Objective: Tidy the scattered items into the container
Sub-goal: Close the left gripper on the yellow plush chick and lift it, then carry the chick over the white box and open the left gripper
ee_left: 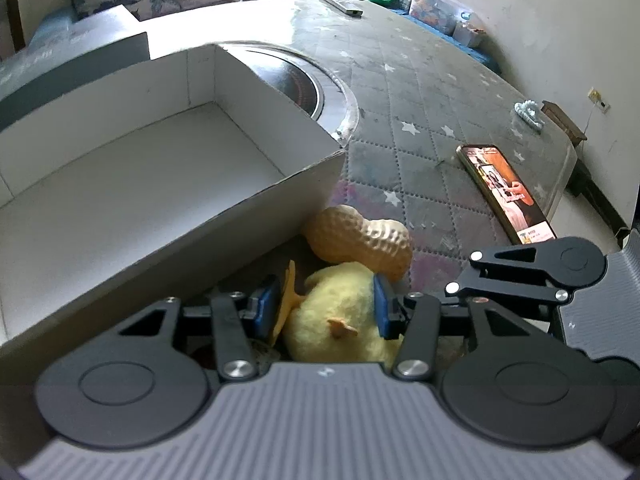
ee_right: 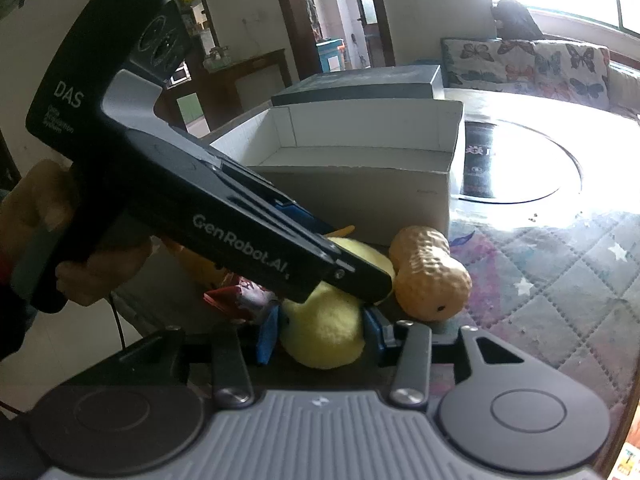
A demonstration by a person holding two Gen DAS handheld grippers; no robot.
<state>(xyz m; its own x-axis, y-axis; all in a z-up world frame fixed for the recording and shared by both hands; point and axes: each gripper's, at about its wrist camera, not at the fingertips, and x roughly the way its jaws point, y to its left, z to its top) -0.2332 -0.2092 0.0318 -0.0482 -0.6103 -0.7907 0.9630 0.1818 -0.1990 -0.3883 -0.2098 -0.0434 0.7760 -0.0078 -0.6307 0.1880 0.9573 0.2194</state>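
A yellow plush duck (ee_left: 340,312) lies on the quilted table right in front of the white cardboard box (ee_left: 280,92). My left gripper (ee_left: 324,306) is shut on the duck, blue pads on both its sides. In the right wrist view my right gripper (ee_right: 320,332) also squeezes the duck (ee_right: 324,332), while the left gripper (ee_right: 360,284) reaches over it from the left, held by a hand (ee_right: 36,216). A tan peanut-shaped toy (ee_left: 360,240) (ee_right: 432,272) rests against the duck beside the box wall (ee_right: 352,184). The box holds nothing.
A phone (ee_left: 504,192) with a lit screen lies to the right. A red packet (ee_right: 236,296) sits left of the duck. A round hob inset (ee_left: 316,88) lies behind the box, a remote (ee_left: 340,2) at the far edge, a dark lid (ee_right: 360,84) behind.
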